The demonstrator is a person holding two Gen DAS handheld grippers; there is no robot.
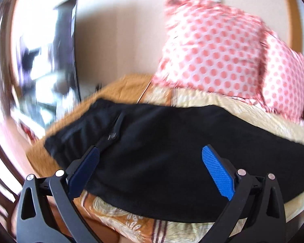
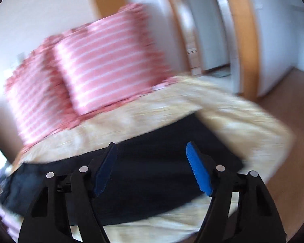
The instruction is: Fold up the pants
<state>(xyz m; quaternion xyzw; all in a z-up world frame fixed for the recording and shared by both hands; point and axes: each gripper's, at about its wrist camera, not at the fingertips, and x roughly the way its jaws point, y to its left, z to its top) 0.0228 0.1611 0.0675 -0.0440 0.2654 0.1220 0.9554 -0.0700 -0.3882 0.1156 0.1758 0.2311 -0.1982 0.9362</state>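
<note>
In the left wrist view, a dark mirror or screen (image 1: 69,46) leans against the wall at far left, badly blurred. Beside it begins the bed, covered by an orange and cream patterned bedspread (image 1: 119,216). Black pants (image 1: 152,151) lie flat on it, their long axis running across the picture from lower left to right; a seam or drawstring shows near the left end (which end is the waist I cannot tell for certain). The left gripper (image 1: 151,156) hovers above the cloth with its jaws spread wide, nothing between the blue pads (image 1: 216,172). Behind, at upper right, stand pink polka-dot pillows (image 1: 212,46).

In the right wrist view, heavily smeared, the same pillows (image 2: 99,66) fill the left and centre, the dots streaked into stripes. The pants (image 2: 152,162) stretch from lower left up toward the right, ending in a squared edge on the cream bedspread (image 2: 243,117). The right gripper (image 2: 150,158) is over them, jaws parted and gripping nothing. A wooden door frame (image 2: 247,40) stands at right.
</note>
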